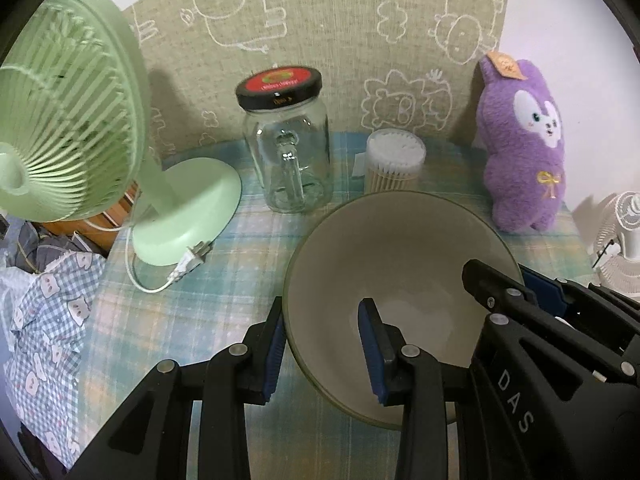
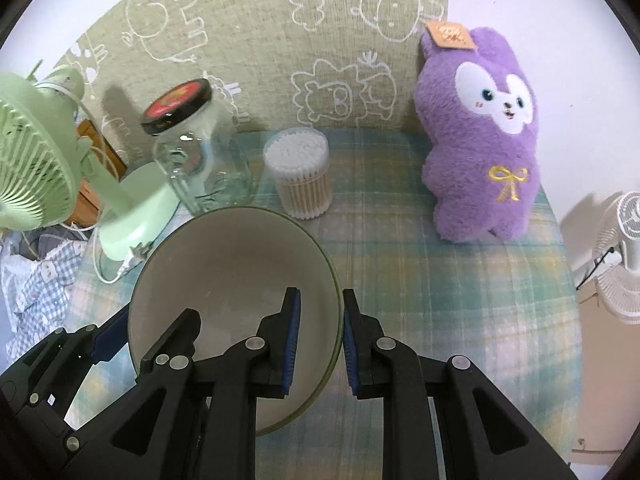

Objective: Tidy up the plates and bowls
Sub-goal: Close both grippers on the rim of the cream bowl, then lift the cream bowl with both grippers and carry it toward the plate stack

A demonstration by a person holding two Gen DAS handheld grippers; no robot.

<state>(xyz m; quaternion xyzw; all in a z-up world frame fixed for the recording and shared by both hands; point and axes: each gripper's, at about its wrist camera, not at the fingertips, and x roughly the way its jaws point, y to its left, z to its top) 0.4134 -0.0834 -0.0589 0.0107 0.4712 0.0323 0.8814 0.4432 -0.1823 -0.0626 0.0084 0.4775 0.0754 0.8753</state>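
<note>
bowl [image 1: 400, 264] — rim straddled | left gripper [image 1: 324, 344] — right gripper [image 2: 320, 340] agape

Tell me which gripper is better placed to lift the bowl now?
Neither clearly: left gripper and right gripper both straddle the bowl rim, one finger inside, one outside. Lifting with both looks most stable.

jar [image 1: 287, 148], swab tub [image 1: 394, 166] behind bowl [image 1: 400, 264]

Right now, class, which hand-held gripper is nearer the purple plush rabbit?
Right. The right hand-held gripper straddles the grey ceramic bowl's rim on the side facing the purple plush rabbit; the left hand-held gripper straddles the opposite rim, farther away.
</note>
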